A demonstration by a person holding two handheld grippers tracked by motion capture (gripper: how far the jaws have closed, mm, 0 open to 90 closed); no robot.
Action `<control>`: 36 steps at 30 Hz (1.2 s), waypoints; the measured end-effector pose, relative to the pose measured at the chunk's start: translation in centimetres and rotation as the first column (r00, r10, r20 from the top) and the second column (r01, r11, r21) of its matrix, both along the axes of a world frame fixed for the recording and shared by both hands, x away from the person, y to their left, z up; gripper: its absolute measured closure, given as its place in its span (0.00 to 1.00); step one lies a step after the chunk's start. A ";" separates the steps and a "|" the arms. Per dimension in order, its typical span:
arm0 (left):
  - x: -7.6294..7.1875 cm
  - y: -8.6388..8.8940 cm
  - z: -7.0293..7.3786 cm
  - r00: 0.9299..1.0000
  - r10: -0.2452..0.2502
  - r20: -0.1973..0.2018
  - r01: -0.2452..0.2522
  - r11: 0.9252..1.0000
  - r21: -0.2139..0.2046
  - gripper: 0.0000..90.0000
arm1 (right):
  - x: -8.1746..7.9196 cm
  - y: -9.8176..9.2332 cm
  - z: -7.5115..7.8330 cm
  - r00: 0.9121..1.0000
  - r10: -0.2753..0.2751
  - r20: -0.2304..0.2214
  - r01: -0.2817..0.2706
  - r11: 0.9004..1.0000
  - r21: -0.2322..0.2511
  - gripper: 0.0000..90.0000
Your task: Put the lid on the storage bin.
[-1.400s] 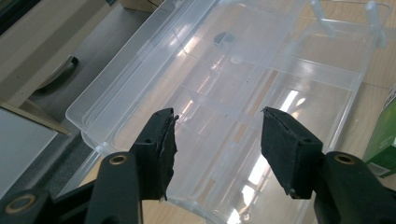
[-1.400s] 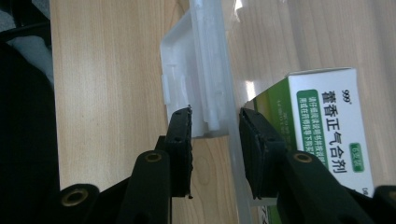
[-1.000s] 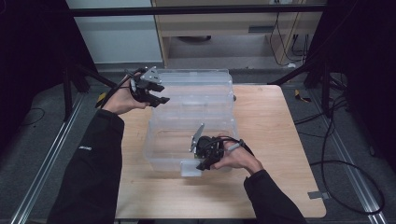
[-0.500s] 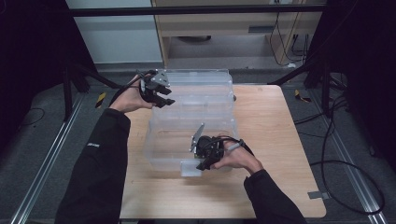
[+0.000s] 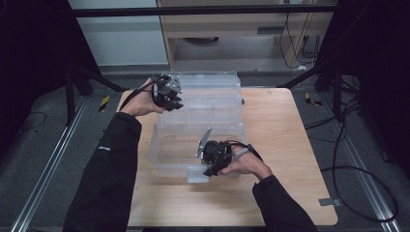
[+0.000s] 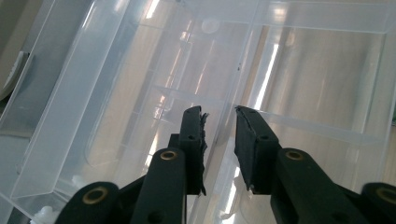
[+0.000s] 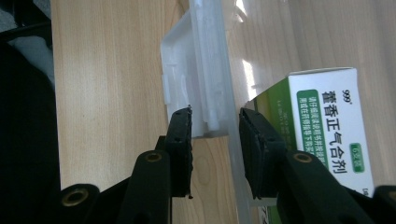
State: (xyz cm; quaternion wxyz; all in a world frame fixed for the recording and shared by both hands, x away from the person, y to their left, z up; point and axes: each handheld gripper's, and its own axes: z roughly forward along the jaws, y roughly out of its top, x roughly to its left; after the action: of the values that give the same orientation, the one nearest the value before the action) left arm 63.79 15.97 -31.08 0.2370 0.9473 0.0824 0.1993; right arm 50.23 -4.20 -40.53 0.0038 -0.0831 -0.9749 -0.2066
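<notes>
A pale wooden counter (image 5: 285, 159) stands on grey floor between dark frame legs, and on it rests a clear plastic storage box (image 5: 179, 145) with its clear lid (image 5: 212, 89) swung up at the far side.

In the left gripper view the jaws of the left gripper (image 6: 219, 140) have just been closing; they stand a narrow gap apart astride a thin clear rib or edge of the lid, but whether the pads already press on it I cannot tell. From above, the left gripper (image 5: 170, 99) sits at the far left corner of the box, against the lid's left end. The lid's long axis runs left to right across the counter, so this gripper takes it at one end.

The right gripper (image 7: 215, 140) has its jaws part-open on either side of the box's near wall, where a frosted clear latch tab (image 7: 196, 93) hangs; the pads look close to the plastic, but contact is not certain. Just inside that wall lies a white and green medicine carton (image 7: 327, 140). Seen from above, the right gripper (image 5: 211, 166) is at the near edge, right of centre.

The lid lies far and left of the right hand, so the left is nearer to swing it.
</notes>
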 end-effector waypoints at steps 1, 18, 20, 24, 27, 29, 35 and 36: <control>0.0 0.0 0.0 1.000 -0.001 0.000 0.001 1.000 0.002 0.81 | 0.0 0.0 0.0 1.000 0.002 0.000 -0.002 1.000 0.001 0.73; -0.3 -0.9 0.6 0.999 -0.053 -0.008 0.053 0.995 0.084 0.93 | -0.1 0.1 0.0 1.000 -0.009 0.010 0.009 1.000 -0.011 0.74; -0.4 -1.0 0.8 0.998 -0.062 -0.008 0.063 0.993 0.105 0.94 | -0.1 0.2 0.0 1.000 -0.014 0.012 0.014 1.000 -0.014 0.74; -0.7 -1.3 1.0 0.997 -0.077 -0.008 0.077 0.988 0.133 0.96 | -0.2 0.2 0.1 1.000 -0.010 0.015 0.010 1.000 -0.018 0.74; -0.8 -1.3 1.2 0.996 -0.083 -0.013 0.084 0.986 0.141 0.97 | -0.2 0.2 0.1 1.000 -0.015 0.008 0.016 1.000 -0.024 0.74; -1.0 -1.4 1.3 0.996 -0.089 -0.012 0.090 0.986 0.142 0.97 | -0.2 0.2 0.1 1.000 -0.020 0.003 0.020 1.000 -0.022 0.74; -1.6 -1.5 1.6 0.995 -0.097 -0.019 0.099 0.985 0.144 0.98 | -0.3 0.3 0.1 1.000 -0.024 0.009 0.024 0.999 -0.024 0.74; -1.8 -1.5 1.7 0.995 -0.101 -0.020 0.103 0.984 0.146 0.98 | -0.3 0.3 0.1 1.000 -0.022 0.009 0.022 0.999 -0.025 0.74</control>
State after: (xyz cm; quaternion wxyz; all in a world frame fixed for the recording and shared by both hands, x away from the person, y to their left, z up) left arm 61.96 14.50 -29.35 0.1762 0.9663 0.0203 0.1866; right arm 49.96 -3.87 -40.45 -0.0037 -0.0930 -0.9764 -0.1947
